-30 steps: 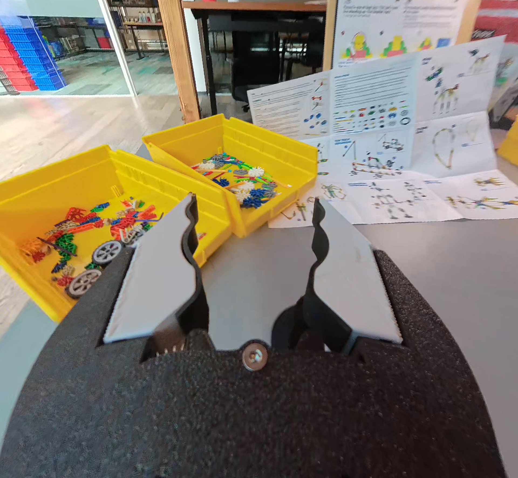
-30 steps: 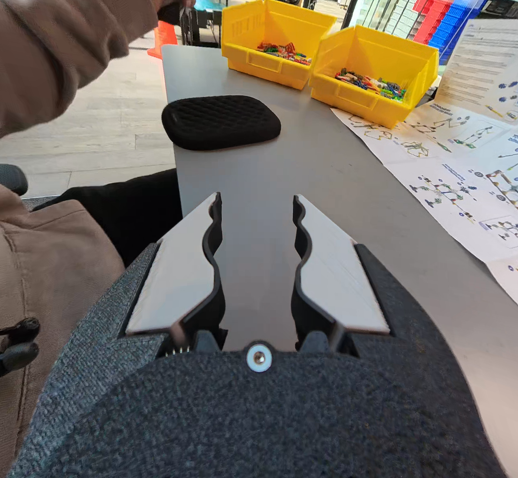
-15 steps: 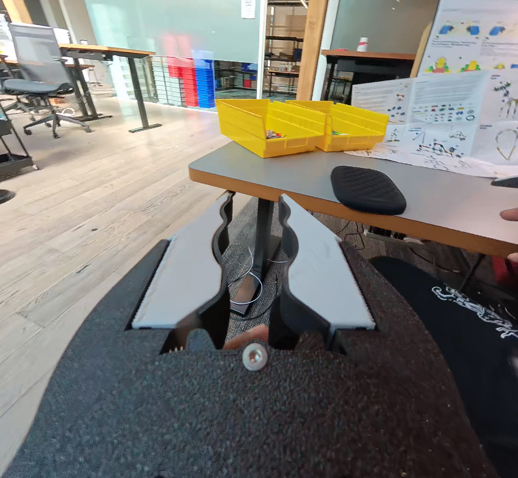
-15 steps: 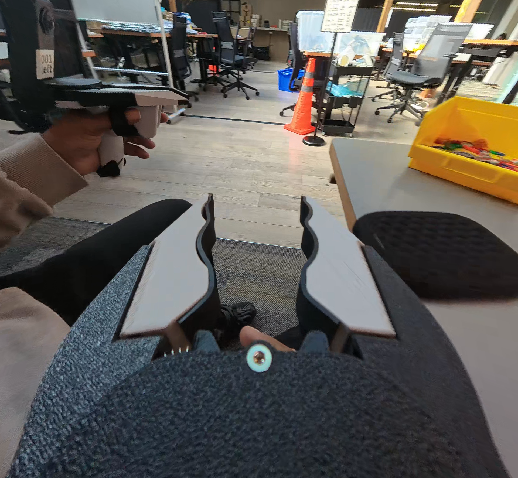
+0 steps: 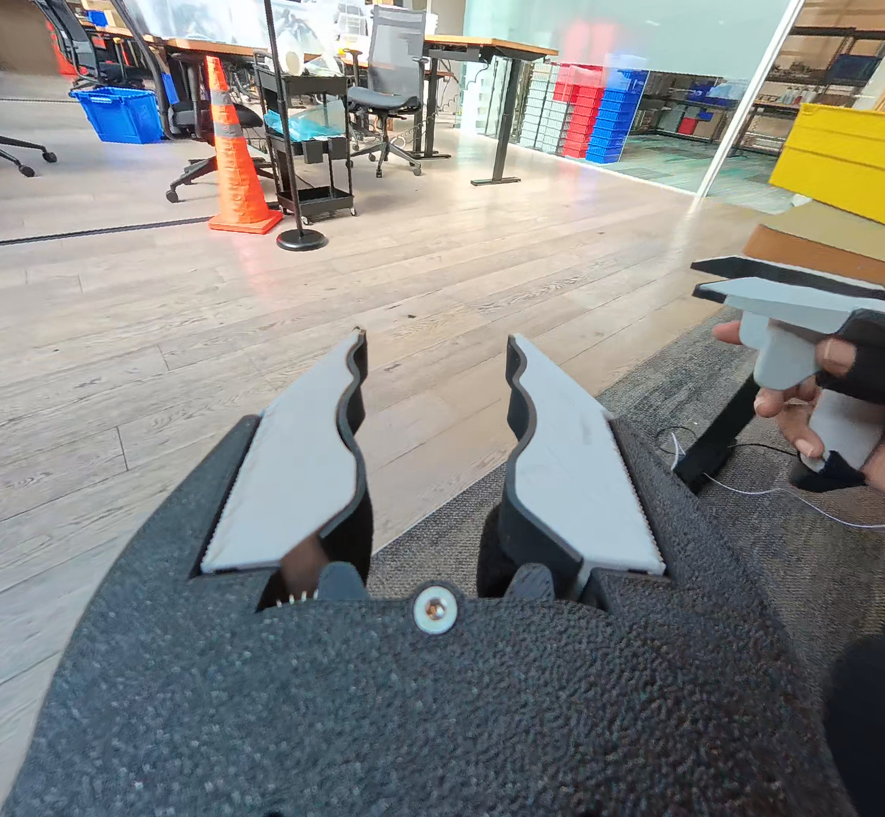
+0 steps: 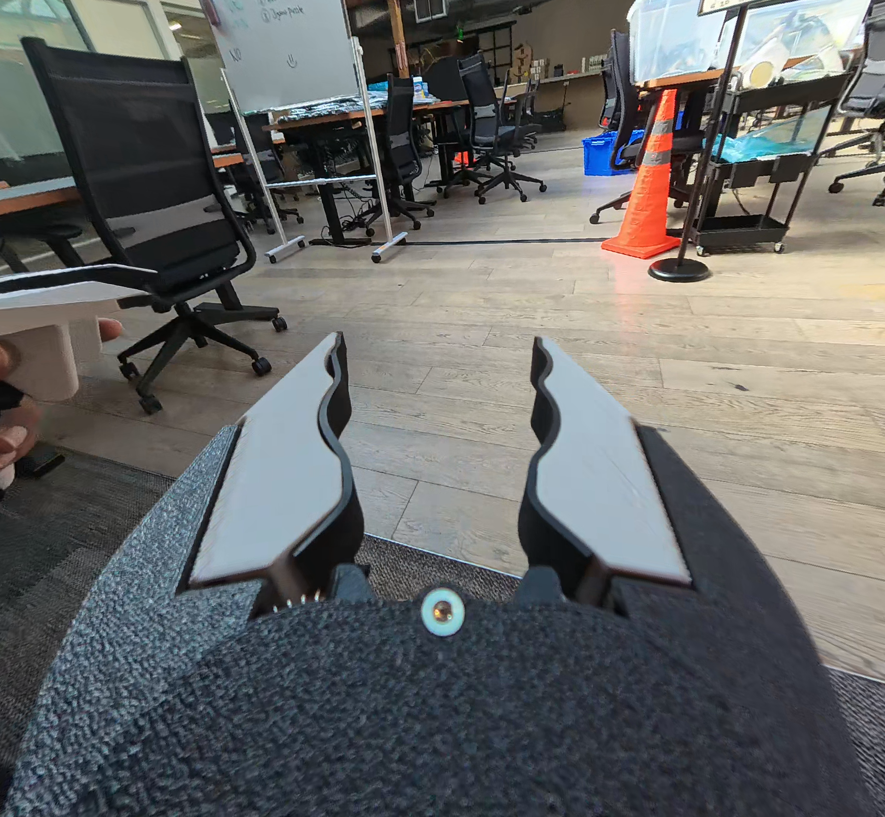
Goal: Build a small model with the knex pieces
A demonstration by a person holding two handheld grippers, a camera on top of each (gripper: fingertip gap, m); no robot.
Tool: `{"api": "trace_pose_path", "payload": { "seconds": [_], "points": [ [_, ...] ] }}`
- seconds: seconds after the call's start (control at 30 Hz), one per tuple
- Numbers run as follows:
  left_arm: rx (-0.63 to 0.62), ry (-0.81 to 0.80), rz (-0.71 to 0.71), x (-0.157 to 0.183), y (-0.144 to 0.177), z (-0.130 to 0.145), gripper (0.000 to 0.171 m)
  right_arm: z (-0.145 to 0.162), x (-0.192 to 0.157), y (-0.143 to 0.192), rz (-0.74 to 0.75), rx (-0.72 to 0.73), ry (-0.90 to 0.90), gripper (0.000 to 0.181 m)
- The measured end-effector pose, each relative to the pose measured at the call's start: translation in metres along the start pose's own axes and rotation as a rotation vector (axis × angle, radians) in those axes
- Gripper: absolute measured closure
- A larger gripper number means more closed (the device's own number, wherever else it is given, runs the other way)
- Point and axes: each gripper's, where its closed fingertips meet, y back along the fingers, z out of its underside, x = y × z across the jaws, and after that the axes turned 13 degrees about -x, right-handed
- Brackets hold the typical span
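Observation:
My left gripper (image 5: 436, 339) is open and empty, held in the air over the wooden floor (image 5: 431, 296) and pointing away from the table. My right gripper (image 6: 436, 343) is open and empty too, also over the wooden floor (image 6: 622, 363). Each gripper shows at the edge of the other's view: the right one, held by a hand, at the right of the left wrist view (image 5: 785, 310), the left one at the left of the right wrist view (image 6: 48, 310). Neither gripper touches anything.
An orange cone (image 5: 234, 157) (image 6: 646, 181), a sign stand's base (image 5: 301, 238) (image 6: 677, 269) and a black cart (image 5: 311, 142) (image 6: 761, 161) stand ahead. A black office chair (image 6: 158, 200) is at the left. A yellow bin (image 5: 838, 157) and table edge (image 5: 814, 250) are at the right. Grey carpet (image 5: 718, 434) lies below.
Both grippers have swung away from the table with the yellow bins and paper sheets and now face the open office floor. Both sets of jaws have opened wider than half a second ago.

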Motion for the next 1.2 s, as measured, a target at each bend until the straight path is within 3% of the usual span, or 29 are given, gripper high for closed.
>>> {"api": "trace_pose_path", "payload": {
  "seconds": [0.1,0.2,0.37,0.47,0.53,0.6,0.7,0.83,0.9,0.97,1.07,1.2],
  "points": [
    [0.032,0.012,-0.012,-0.061,-0.021,-0.035,0.114,-0.028,-0.01,-0.073,-0.045,0.007,-0.005,0.106],
    [0.056,0.028,-0.03,-0.104,-0.006,-0.109,0.113,-0.107,-0.02,-0.106,-0.047,0.018,0.01,0.106],
    [-0.019,0.131,-0.069,-0.144,0.044,-0.236,0.116,-0.275,-0.033,-0.103,-0.075,-0.054,0.008,0.104],
    [-0.2,0.146,-0.04,-0.142,0.037,-0.286,0.115,-0.357,-0.008,-0.085,-0.031,-0.093,0.032,0.103],
    [-0.309,0.19,0.021,-0.138,0.013,-0.309,0.112,-0.388,0.037,-0.074,0.042,-0.113,-0.009,0.101],
    [-0.377,0.164,0.079,-0.131,-0.03,-0.331,0.109,-0.398,0.098,-0.063,0.151,-0.12,-0.065,0.101],
    [-0.419,-0.027,0.192,-0.102,-0.134,-0.38,0.106,-0.389,0.202,-0.052,0.324,-0.117,-0.148,0.1],
    [-0.292,-0.114,0.255,-0.033,-0.297,-0.497,0.109,-0.385,0.339,-0.064,0.407,-0.066,-0.241,0.101],
    [-0.235,-0.06,0.308,0.017,-0.373,-0.557,0.11,-0.408,0.406,-0.066,0.433,-0.03,-0.279,0.101],
    [-0.207,-0.037,0.463,0.082,-0.436,-0.605,0.109,-0.443,0.465,-0.053,0.493,0.029,-0.273,0.101],
    [-0.257,-0.142,0.615,0.157,-0.529,-0.638,0.109,-0.477,0.54,-0.01,0.633,0.063,-0.249,0.1],
    [-0.279,-0.184,0.788,0.252,-0.646,-0.662,0.109,-0.456,0.624,0.067,0.876,-0.023,-0.284,0.098]
  ]
}}
